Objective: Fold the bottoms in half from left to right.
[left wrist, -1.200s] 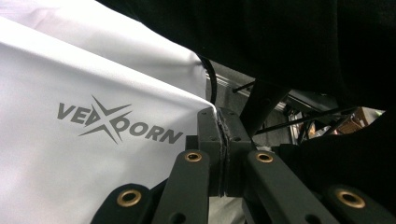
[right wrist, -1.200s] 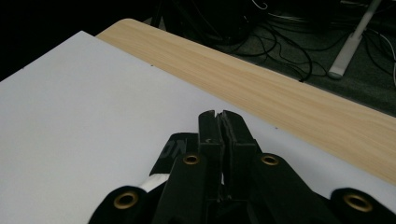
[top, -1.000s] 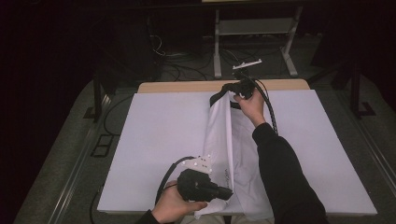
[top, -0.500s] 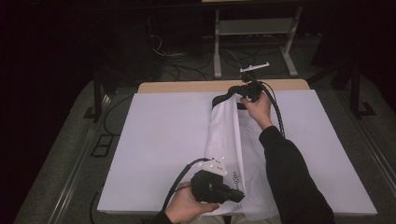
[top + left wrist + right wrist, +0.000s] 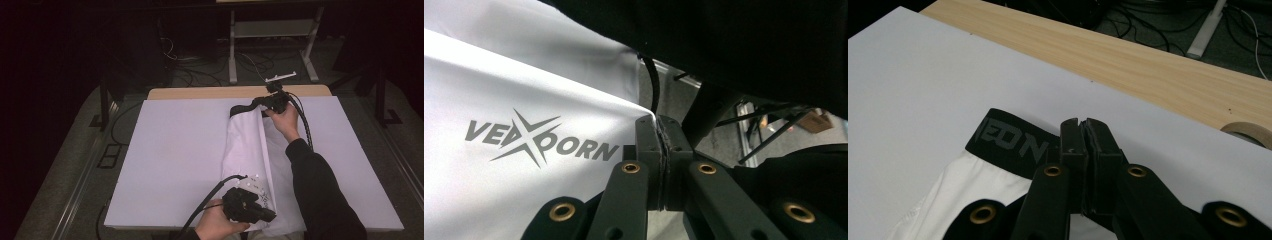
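A white-covered table (image 5: 175, 165) is spread beneath both tools, and across it white shorts (image 5: 245, 150) are stretched lengthwise between them; the black waistband (image 5: 1008, 142) is pinched at the far end by the clamped right gripper (image 5: 255, 103), the printed near hem is gripped by the closed left gripper (image 5: 267, 216)

White shorts (image 5: 248, 150) — black waistband (image 5: 1013, 142), grey logo — stretched lengthwise along table.
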A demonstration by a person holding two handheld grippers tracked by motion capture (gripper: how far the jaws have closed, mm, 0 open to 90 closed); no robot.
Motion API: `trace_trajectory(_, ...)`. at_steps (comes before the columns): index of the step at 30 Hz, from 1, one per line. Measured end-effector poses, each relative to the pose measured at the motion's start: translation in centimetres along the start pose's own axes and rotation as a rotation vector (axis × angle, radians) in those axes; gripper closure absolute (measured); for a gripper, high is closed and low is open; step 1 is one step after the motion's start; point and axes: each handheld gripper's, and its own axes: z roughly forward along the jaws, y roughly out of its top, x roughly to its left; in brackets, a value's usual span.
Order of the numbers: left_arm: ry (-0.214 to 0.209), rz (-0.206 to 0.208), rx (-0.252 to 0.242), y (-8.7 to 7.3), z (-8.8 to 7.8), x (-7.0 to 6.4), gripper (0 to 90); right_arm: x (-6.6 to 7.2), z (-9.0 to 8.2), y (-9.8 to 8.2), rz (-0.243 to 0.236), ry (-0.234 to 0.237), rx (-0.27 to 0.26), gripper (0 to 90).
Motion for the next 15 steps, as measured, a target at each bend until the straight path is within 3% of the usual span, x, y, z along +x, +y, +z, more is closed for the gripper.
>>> trace_trajectory(9,0.048,0.004,0.005,0.9,1.6,-0.4,87.7,-0.5,-0.2,-0.2,-0.020,0.008,0.010,85.7)
trace_trajectory(15,0.052,-0.017,-0.017,1.2,2.7,-0.4,87.7,-1.0,-0.4,-0.3,-0.030,0.008,0.014,85.7)
